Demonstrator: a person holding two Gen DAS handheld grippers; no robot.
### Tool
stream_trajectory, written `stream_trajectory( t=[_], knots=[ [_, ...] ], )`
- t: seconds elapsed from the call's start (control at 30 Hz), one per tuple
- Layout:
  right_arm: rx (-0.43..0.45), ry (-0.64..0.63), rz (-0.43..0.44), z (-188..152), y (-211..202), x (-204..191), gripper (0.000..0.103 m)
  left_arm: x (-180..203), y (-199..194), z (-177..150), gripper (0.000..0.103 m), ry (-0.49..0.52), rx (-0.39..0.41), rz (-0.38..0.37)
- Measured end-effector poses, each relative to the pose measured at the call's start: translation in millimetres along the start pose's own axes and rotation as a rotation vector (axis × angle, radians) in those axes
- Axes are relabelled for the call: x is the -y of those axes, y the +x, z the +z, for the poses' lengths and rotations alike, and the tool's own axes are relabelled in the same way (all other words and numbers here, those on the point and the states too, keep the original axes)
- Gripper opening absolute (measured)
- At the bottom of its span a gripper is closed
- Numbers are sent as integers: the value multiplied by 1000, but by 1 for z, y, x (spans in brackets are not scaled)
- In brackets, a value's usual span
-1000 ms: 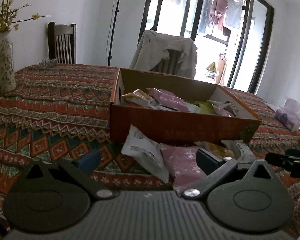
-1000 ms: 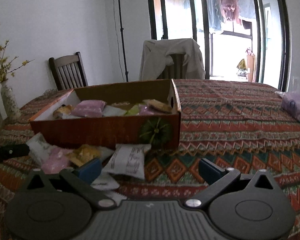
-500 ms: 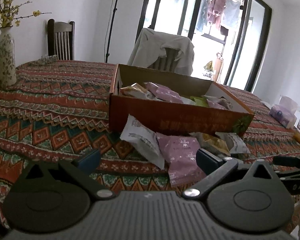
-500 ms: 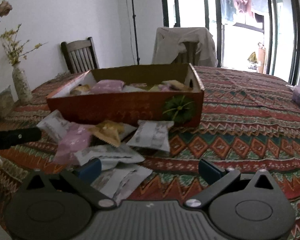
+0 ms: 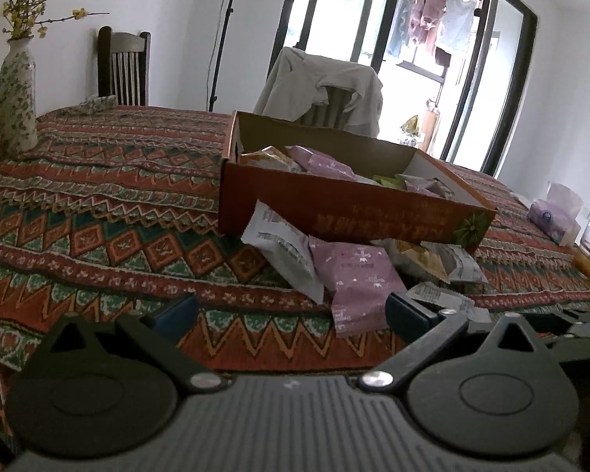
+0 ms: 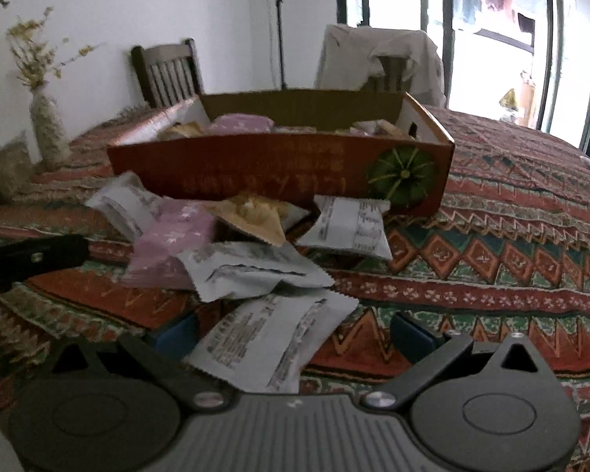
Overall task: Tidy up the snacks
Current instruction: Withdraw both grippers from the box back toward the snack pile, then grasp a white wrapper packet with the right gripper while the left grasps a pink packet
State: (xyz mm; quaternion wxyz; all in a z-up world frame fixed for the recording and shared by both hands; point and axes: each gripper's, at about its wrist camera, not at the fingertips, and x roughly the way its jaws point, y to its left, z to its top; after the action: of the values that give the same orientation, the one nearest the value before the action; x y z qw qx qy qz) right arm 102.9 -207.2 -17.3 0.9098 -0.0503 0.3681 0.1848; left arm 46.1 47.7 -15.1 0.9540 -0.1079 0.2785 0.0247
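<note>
- The left gripper [image 5: 291, 314] has its two blue-tipped fingers [image 5: 176, 312] spread wide apart with nothing between them; it hangs low over the patterned tablecloth [image 5: 98, 212].
- Just ahead of the left gripper and a little to its right lies a pink snack packet [image 5: 356, 279], touching a white snack packet [image 5: 285, 247] that leans against the front wall of the orange cardboard box [image 5: 334, 212].
- The box sits farther ahead of both grippers and already holds several packets, pink and yellowish ones among them.
- The right gripper [image 6: 293, 334] also has its fingers wide apart, gripping nothing.
- A white printed packet [image 6: 267, 338] lies flat between the right gripper's fingers, close to the left one; whether a pad touches it cannot be told.
- Ahead of it, a crumpled white packet [image 6: 251, 271], a pink packet [image 6: 169, 247], a yellow packet [image 6: 255, 216] and another white packet [image 6: 354, 228] are heaped together on the cloth right before the box [image 6: 279, 173].
- Far ahead to the left of the left gripper stands a flowered vase [image 5: 17, 90]; chairs stand beyond the table.
</note>
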Motion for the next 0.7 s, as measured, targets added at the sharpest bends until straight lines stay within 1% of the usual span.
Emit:
stream_trajectory(
  t=[0.07, 0.2, 0.27, 0.3, 0.33, 0.37, 0.43, 0.47, 0.6, 0.7],
  knots=[
    [6, -11, -34, 0, 3, -4, 103, 0, 0, -1, 103, 1, 0, 0],
    [27, -2, -34, -3, 2, -3, 102, 2, -2, -4, 103, 3, -3, 1],
    [41, -6, -29, -5, -2, -1, 97, 3, -2, -5, 103, 3, -4, 2],
    [50, -9, -27, -6, -4, 1, 90, 3, -2, -5, 103, 2, -5, 2],
    [57, -11, -25, -7, -6, 2, 81, 4, -2, -5, 103, 1, -7, 1],
    [64, -16, -22, -8, -8, 4, 77, 4, -1, -5, 103, 2, -10, 0],
    [75, -20, -15, -10, -12, 8, 58, 6, 1, -6, 103, 5, -14, -5],
    [79, -19, -15, -10, -14, 11, 53, 7, 1, -6, 103, 7, -16, -8],
    [91, -21, -12, -16, -21, 19, 45, 10, 2, -7, 103, 14, -16, -14],
    [107, 6, -17, -19, -25, 27, 42, 10, 2, -7, 103, 11, -16, -11]
  ],
)
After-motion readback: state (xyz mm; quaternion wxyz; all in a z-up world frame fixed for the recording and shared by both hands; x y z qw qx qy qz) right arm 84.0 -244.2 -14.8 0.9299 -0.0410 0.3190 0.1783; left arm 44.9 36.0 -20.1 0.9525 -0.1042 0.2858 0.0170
